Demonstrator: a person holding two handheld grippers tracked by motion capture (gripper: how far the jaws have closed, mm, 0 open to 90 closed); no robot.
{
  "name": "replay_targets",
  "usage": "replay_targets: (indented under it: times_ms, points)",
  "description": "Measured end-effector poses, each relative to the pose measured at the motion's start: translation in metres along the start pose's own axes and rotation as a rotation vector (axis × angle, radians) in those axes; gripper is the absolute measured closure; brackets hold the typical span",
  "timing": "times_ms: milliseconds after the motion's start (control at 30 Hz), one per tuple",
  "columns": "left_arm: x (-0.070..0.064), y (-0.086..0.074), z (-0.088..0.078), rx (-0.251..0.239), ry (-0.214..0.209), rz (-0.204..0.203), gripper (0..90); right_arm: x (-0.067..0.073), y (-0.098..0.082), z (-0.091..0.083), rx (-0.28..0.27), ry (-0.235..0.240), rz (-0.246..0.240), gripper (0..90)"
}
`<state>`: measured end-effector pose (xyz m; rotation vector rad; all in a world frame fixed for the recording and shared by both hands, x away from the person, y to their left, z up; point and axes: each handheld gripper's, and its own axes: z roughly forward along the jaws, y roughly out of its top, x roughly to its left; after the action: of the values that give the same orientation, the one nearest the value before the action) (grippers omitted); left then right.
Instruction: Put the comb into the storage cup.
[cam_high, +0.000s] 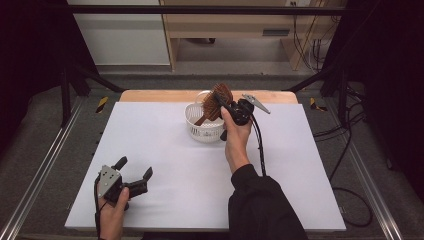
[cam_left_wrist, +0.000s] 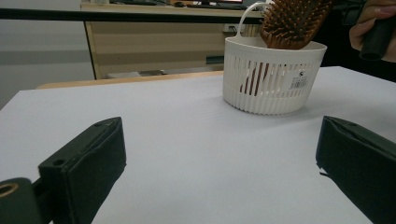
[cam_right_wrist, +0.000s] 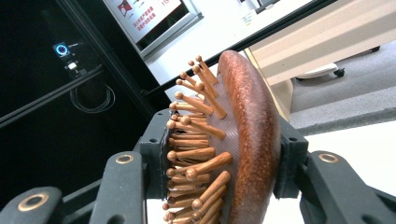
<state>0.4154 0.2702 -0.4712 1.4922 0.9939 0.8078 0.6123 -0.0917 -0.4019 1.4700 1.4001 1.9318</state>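
The left gripper (cam_high: 134, 173) sits low near the front left corner of the white desk (cam_high: 165, 165), held by the person's left hand (cam_high: 114, 209). Its two black jaws are spread wide apart, and there is nothing between them but bare desk top. In the left gripper view the jaws point across the desk toward the basket (cam_left_wrist: 273, 77).

The white basket (cam_high: 204, 125) stands near the back edge of the desk, about in the middle. It has slits in its wall and a thin handle. The brown hairbrush (cam_high: 216, 102) stands tilted in it, with its handle down inside the basket and its bristly head sticking up over the rim.

Just to the right of the basket is the right gripper (cam_high: 226, 106), held up by the person's right hand (cam_high: 236, 137) in a black sleeve. It pinches the head of the hairbrush (cam_right_wrist: 243, 140). In the right gripper view one jaw presses on the wooden pegs and the other on the smooth brown back
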Motion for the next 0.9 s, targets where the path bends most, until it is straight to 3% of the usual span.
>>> replay_targets:
  times_ms: [900]
  points:
    - [-0.0011, -0.0003, 0.0006, 0.005, -0.009, 0.005, 1.7, -0.0047, 0.0008, -0.0011, 0.017, 0.006, -0.010, 49.2]
